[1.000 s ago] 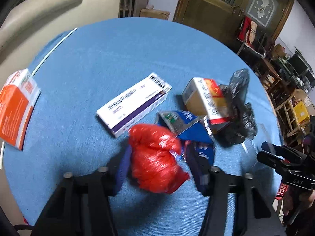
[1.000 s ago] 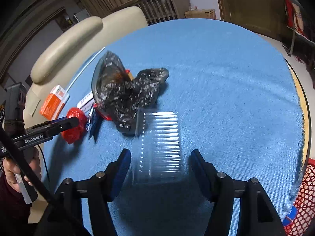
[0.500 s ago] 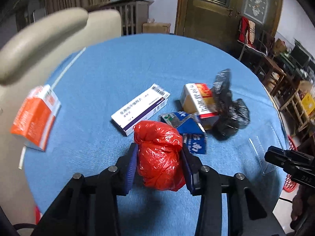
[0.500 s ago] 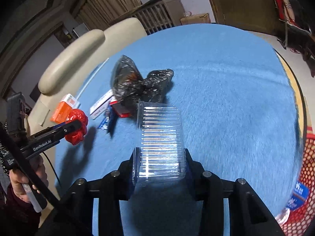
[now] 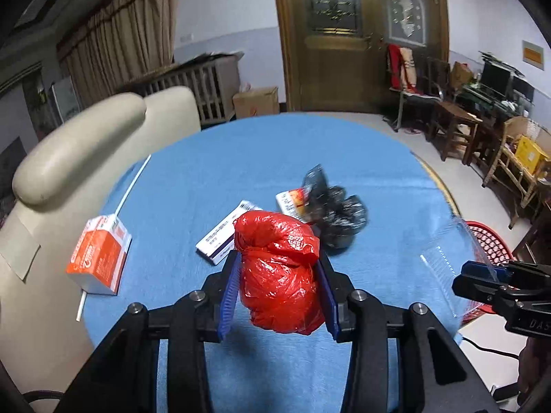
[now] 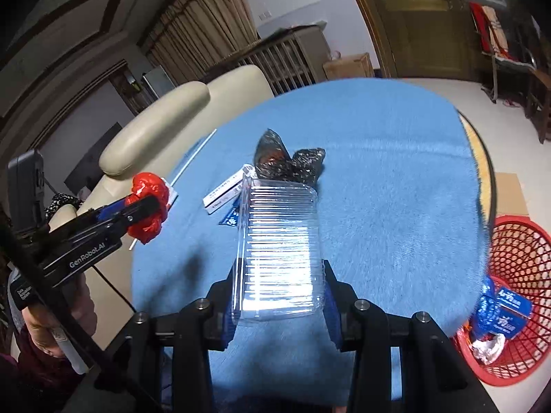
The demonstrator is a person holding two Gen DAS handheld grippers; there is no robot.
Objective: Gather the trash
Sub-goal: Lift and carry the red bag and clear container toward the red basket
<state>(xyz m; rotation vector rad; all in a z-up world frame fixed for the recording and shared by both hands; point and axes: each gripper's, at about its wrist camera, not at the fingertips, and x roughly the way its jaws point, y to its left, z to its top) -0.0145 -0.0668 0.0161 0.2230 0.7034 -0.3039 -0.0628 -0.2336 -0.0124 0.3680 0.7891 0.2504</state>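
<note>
A crumpled red plastic bag [image 5: 280,272] was clamped between the blue pads of the left gripper [image 5: 279,294], above the round blue-covered table [image 5: 213,172]. A clear ribbed plastic tray [image 6: 280,251] was gripped by the right gripper [image 6: 279,304]. A red mesh basket [image 6: 516,258] stood at the right.

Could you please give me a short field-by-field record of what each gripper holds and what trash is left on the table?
left gripper: shut on red bag, lifted off the table
right gripper: shut on clear plastic tray
on blue table: black bag, white box, orange box
bin: red basket beside the table, some trash inside
</note>
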